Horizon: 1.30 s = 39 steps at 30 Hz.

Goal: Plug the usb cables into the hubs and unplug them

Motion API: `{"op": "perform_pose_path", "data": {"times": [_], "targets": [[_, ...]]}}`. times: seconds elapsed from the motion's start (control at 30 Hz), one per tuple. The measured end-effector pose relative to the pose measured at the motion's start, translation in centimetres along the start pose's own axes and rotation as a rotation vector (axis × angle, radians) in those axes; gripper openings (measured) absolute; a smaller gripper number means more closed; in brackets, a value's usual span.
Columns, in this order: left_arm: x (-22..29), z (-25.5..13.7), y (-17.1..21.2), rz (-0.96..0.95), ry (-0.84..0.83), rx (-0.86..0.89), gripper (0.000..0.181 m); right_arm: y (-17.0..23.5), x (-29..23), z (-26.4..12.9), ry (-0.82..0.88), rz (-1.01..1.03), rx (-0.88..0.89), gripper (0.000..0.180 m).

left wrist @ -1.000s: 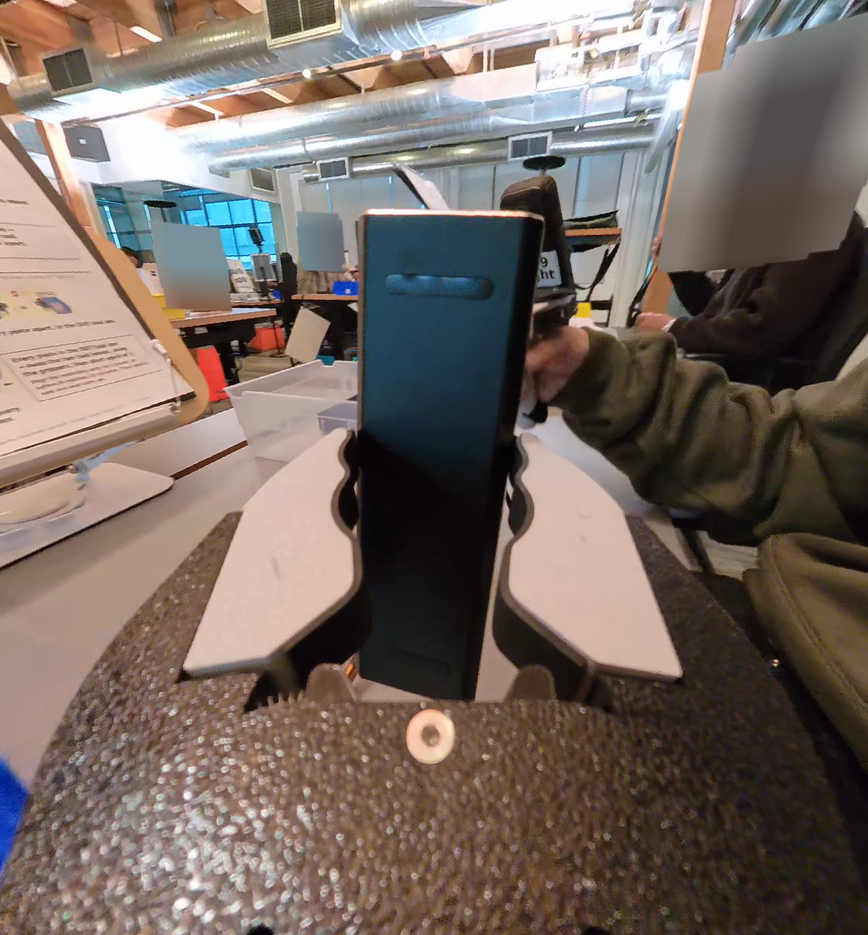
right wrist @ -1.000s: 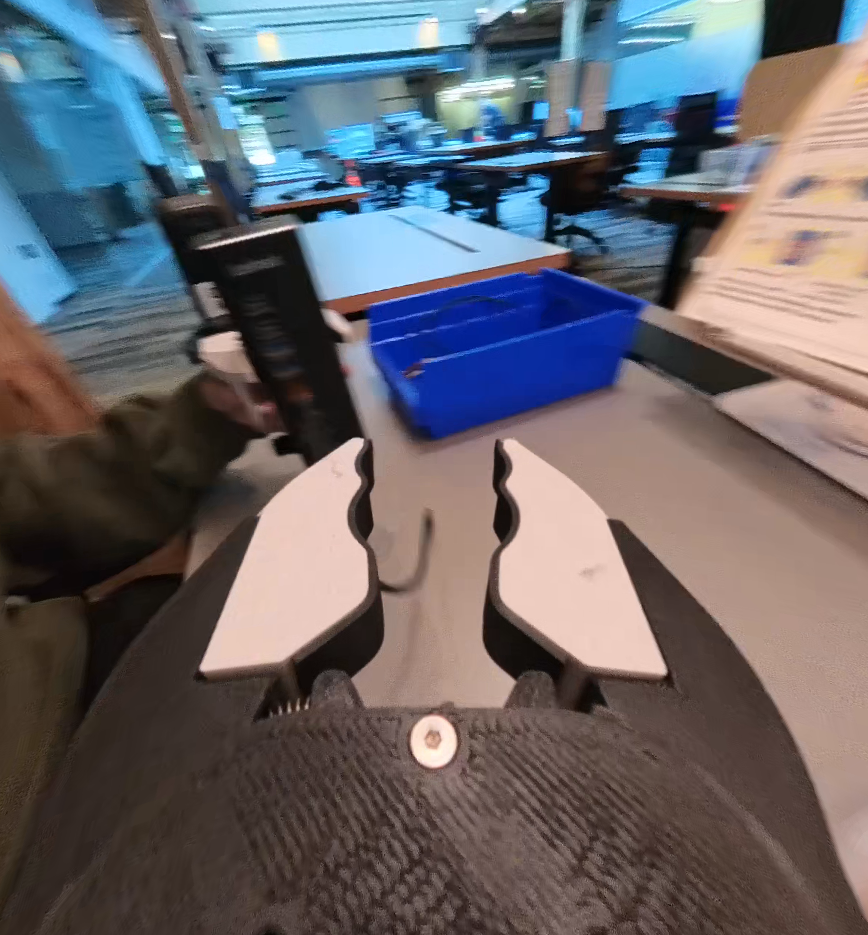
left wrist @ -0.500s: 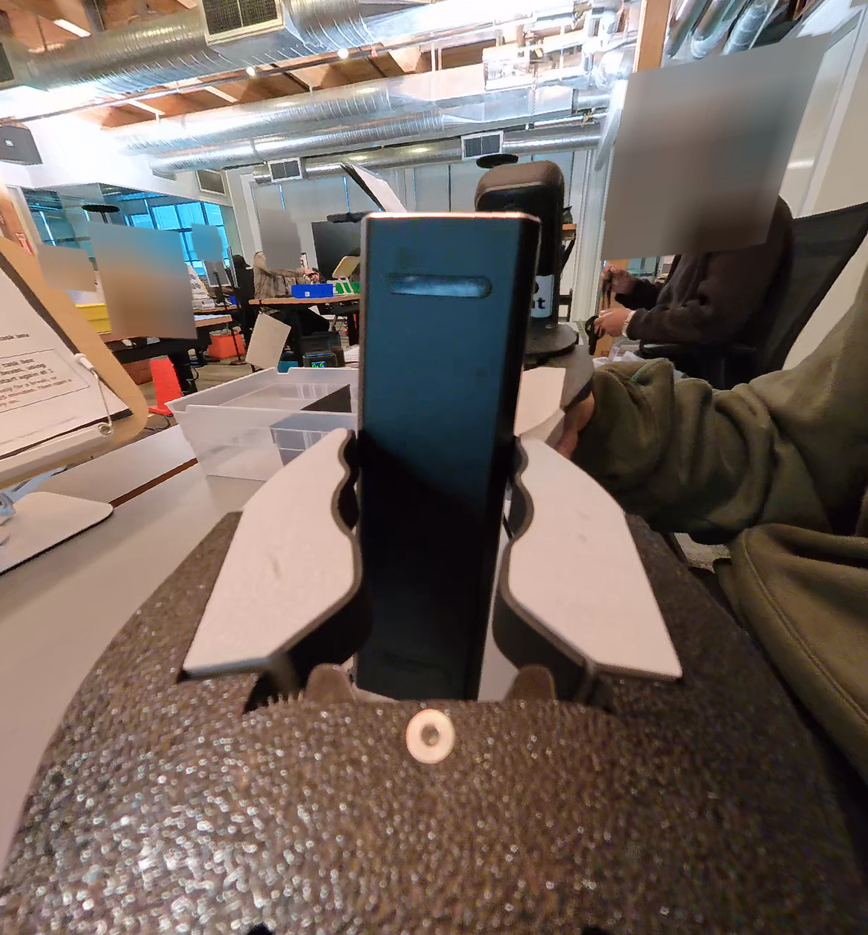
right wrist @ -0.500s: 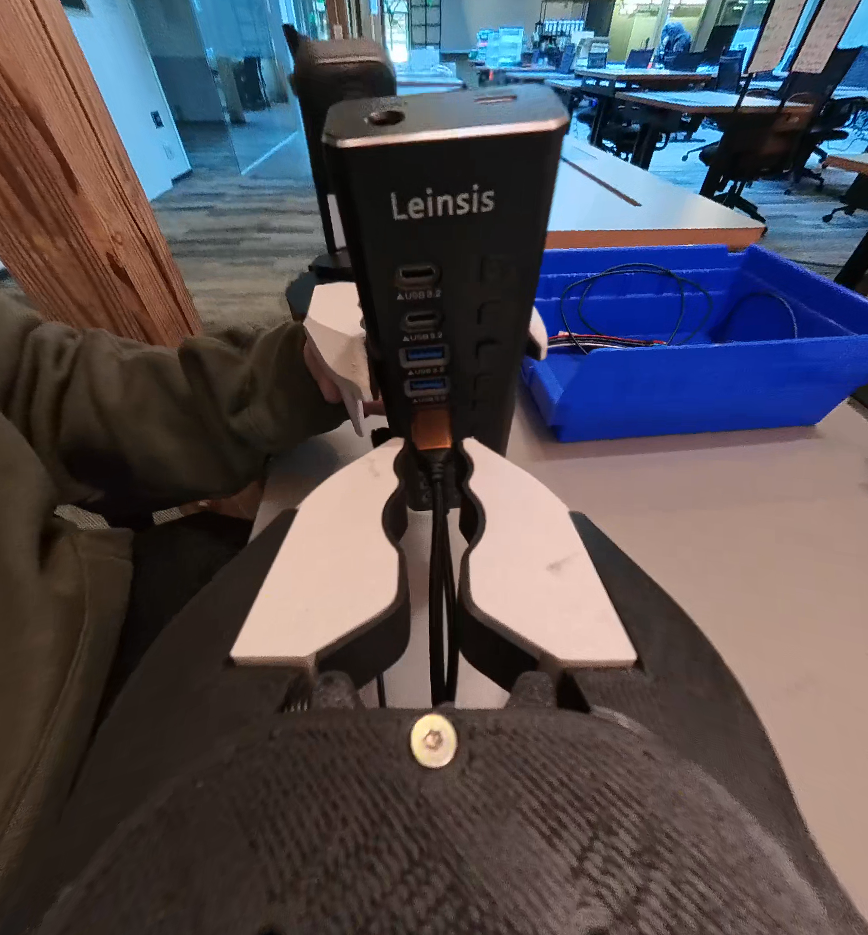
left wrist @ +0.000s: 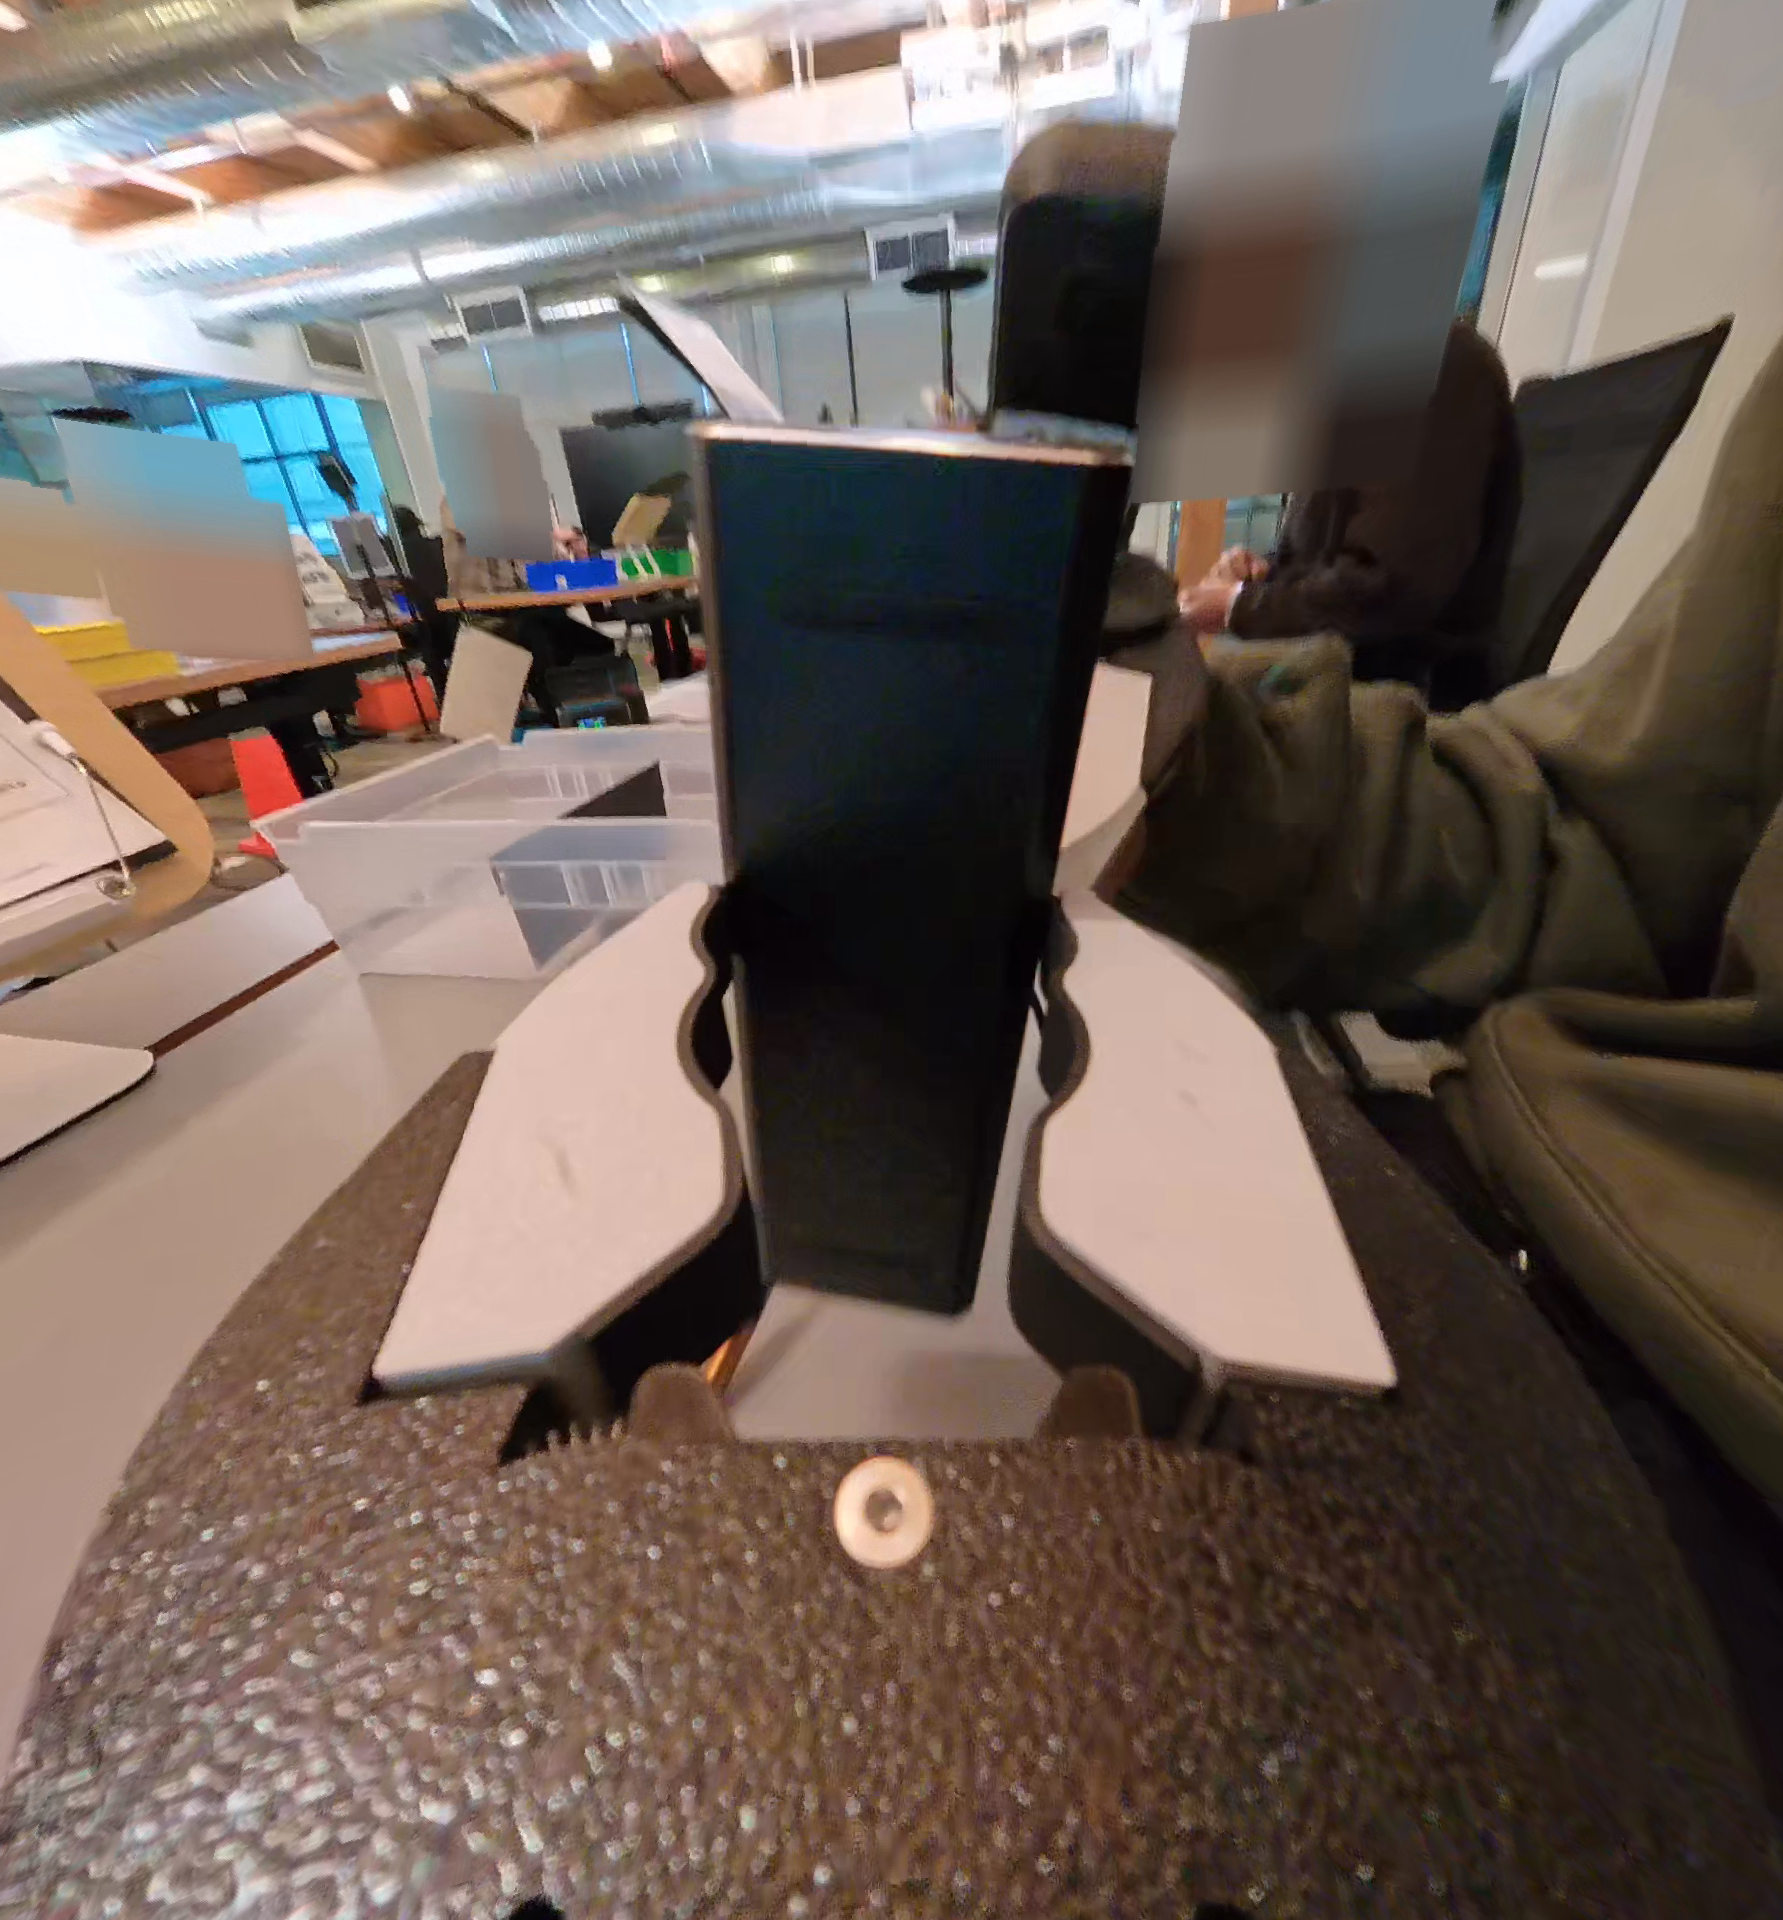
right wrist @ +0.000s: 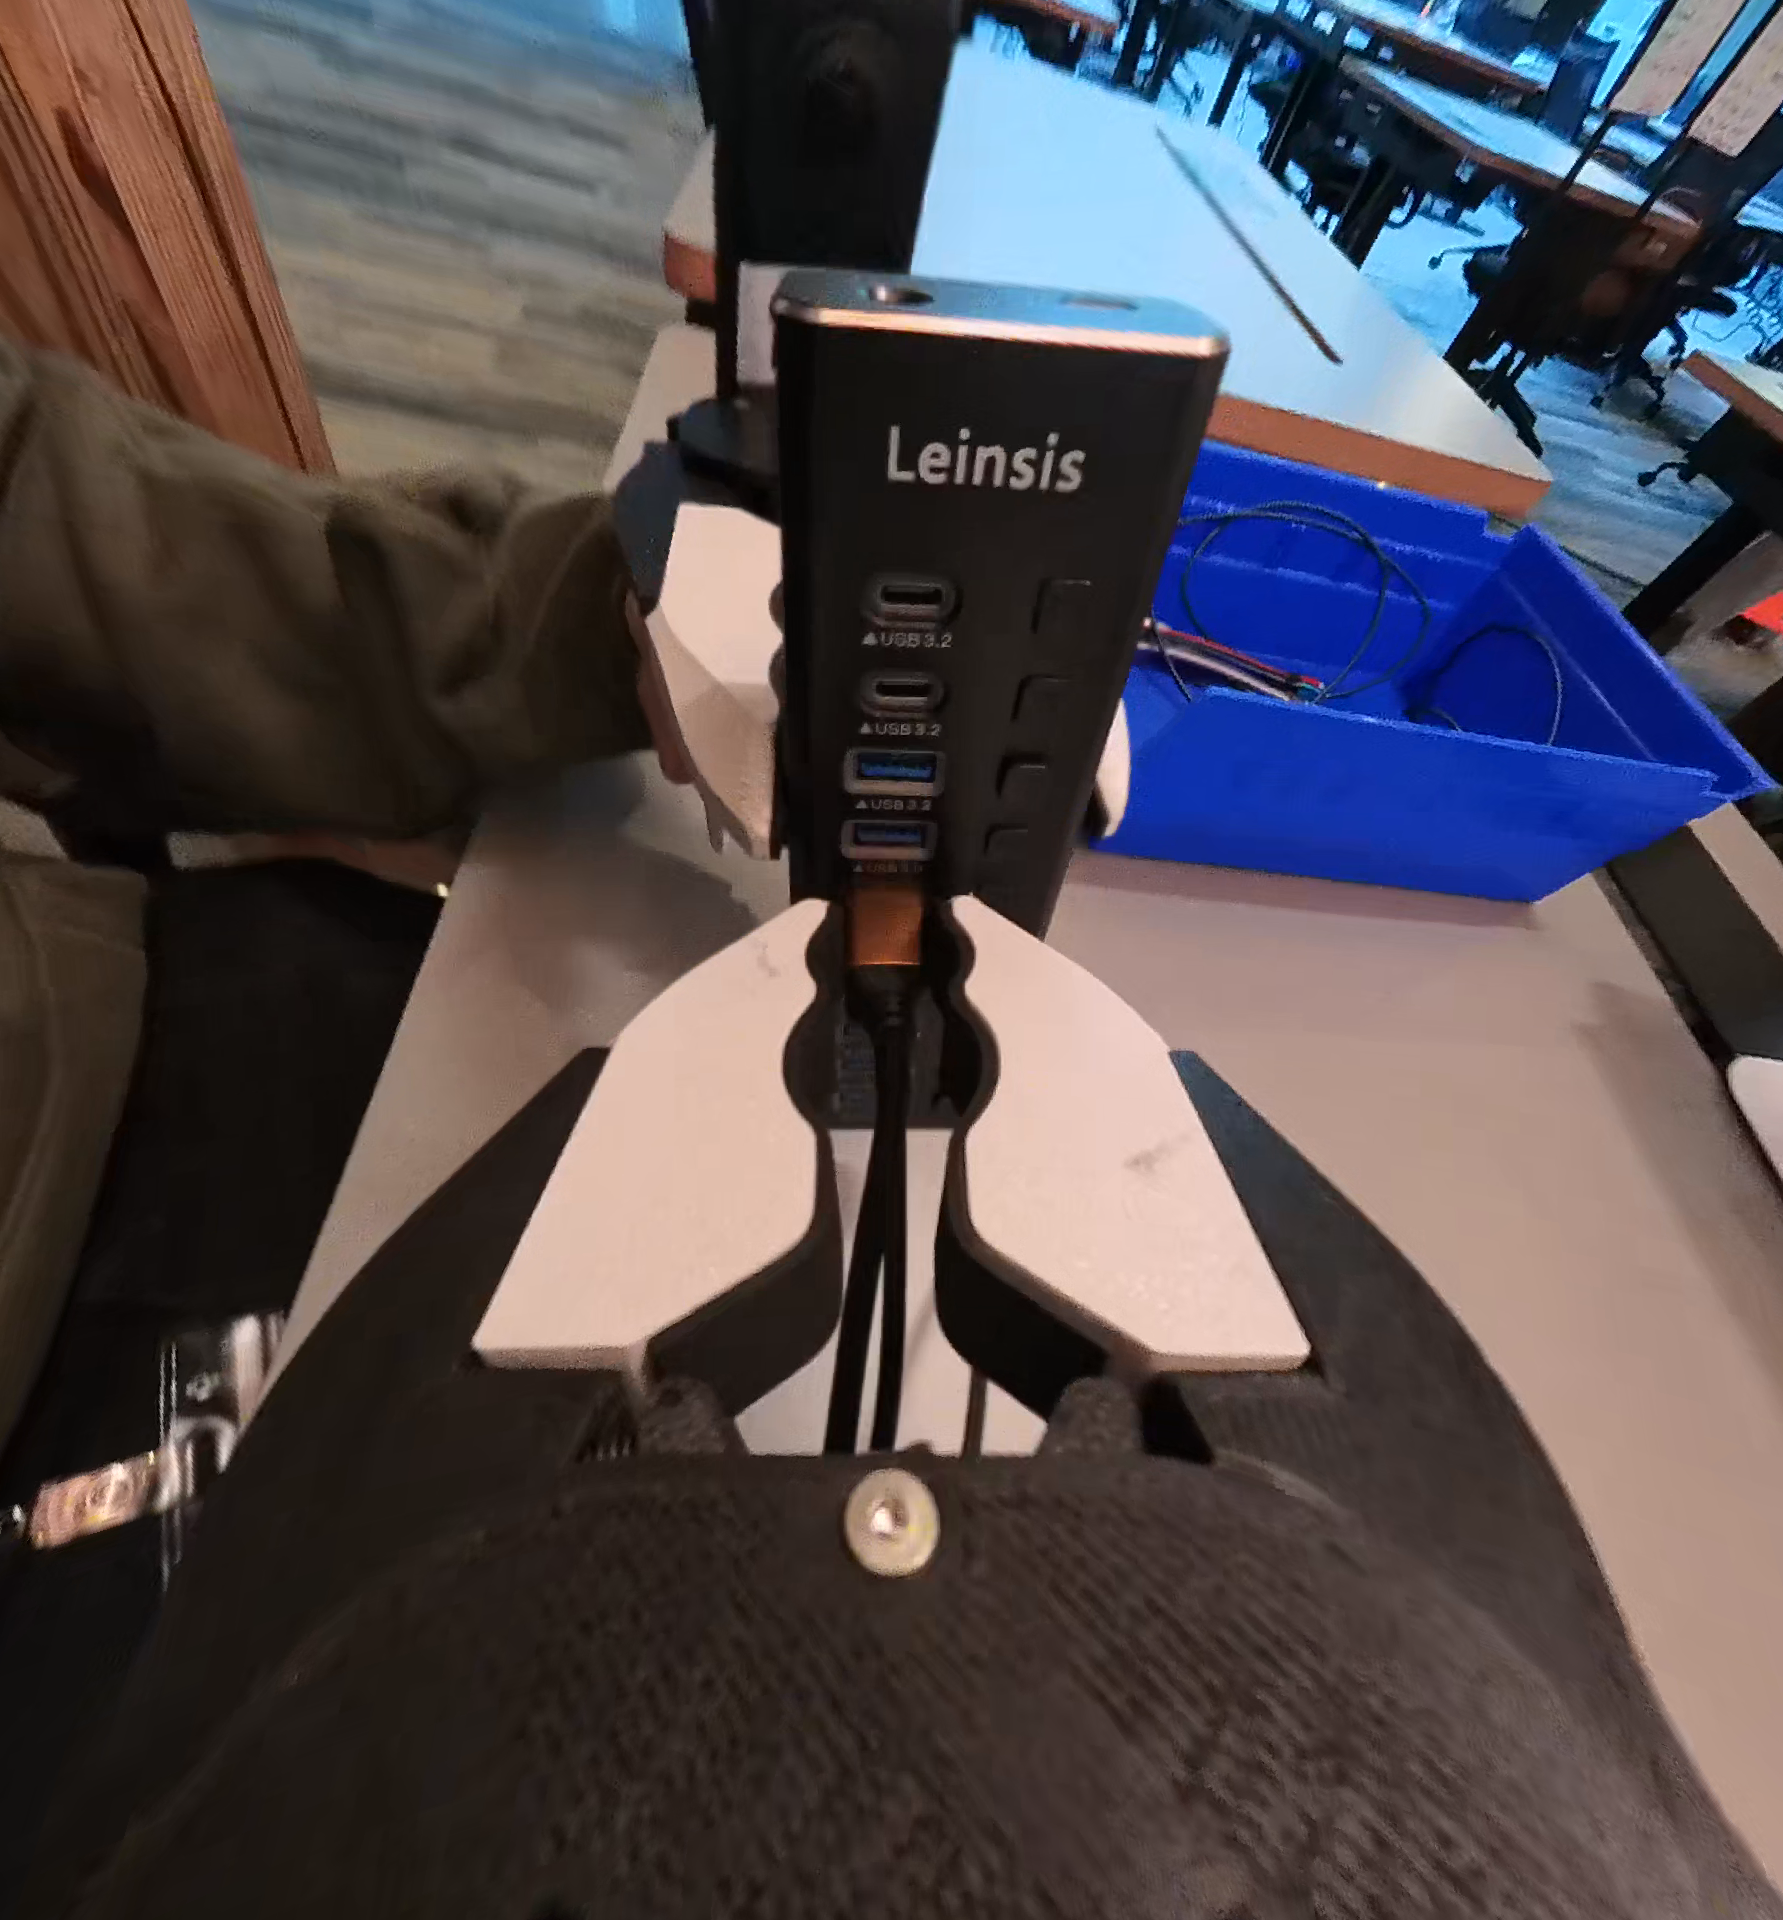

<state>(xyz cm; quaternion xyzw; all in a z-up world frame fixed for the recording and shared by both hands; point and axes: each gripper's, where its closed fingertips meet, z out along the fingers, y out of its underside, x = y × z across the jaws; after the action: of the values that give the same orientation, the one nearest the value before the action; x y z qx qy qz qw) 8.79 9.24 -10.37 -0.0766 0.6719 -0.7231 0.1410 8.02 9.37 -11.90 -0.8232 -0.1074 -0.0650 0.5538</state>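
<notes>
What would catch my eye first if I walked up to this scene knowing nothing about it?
Probably the tall black hub standing upright mid-table, clamped from behind by the left gripper. Next, the right gripper, its jaws closed on an orange-tipped plug at the hub's lower ports, black cable trailing back. Then the bright blue bin of loose wires to the hub's right.

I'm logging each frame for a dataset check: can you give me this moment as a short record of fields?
left gripper: shut on the black hub, held upright
right gripper: shut on the orange plug at the hub's lower ports
cable: black, runs back between the right fingers
free ports: four above the plug
blue bin: right of the hub, holds loose wires
</notes>
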Motion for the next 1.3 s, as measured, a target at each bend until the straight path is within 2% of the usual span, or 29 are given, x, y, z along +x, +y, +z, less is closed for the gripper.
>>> {"op": "perform_pose_path", "data": {"times": [0.07,0.17,0.3,0.47,0.6,0.83,1.03,1.3], "targets": [[0.2,0.1,0.8,0.02,0.007,-0.055,0.056,0.5,-0.2,-0.2,0.0,-0.05,-0.046,0.016],[0.7,0.3,1.0,0.038,0.024,-0.039,0.059,0.4,-0.4,-0.7,-0.019,-0.072,-0.041,0.016],[1.2,0.4,1.1,-0.013,0.072,-0.003,0.064,0.1,-0.7,-1.0,-0.043,-0.072,-0.007,0.016],[2.0,1.5,2.8,-0.07,0.125,-0.051,0.066,0.0,-1.5,-0.4,-0.097,-0.063,0.019,0.016],[1.6,1.8,3.8,0.011,0.09,-0.117,0.06,0.7,-1.4,-0.2,-0.099,-0.036,-0.032,0.016],[0.4,1.6,4.2,0.036,0.015,-0.133,0.059,1.5,-0.3,0.0,-0.03,0.042,-0.053,0.017],[0.4,1.4,4.6,0.093,0.005,-0.175,0.059,1.9,-0.5,-0.1,-0.067,0.095,-0.084,0.016],[1.2,2.1,3.3,0.095,0.026,-0.135,0.059,1.4,-1.0,-1.4,-0.085,0.1,-0.132,0.016]]}}
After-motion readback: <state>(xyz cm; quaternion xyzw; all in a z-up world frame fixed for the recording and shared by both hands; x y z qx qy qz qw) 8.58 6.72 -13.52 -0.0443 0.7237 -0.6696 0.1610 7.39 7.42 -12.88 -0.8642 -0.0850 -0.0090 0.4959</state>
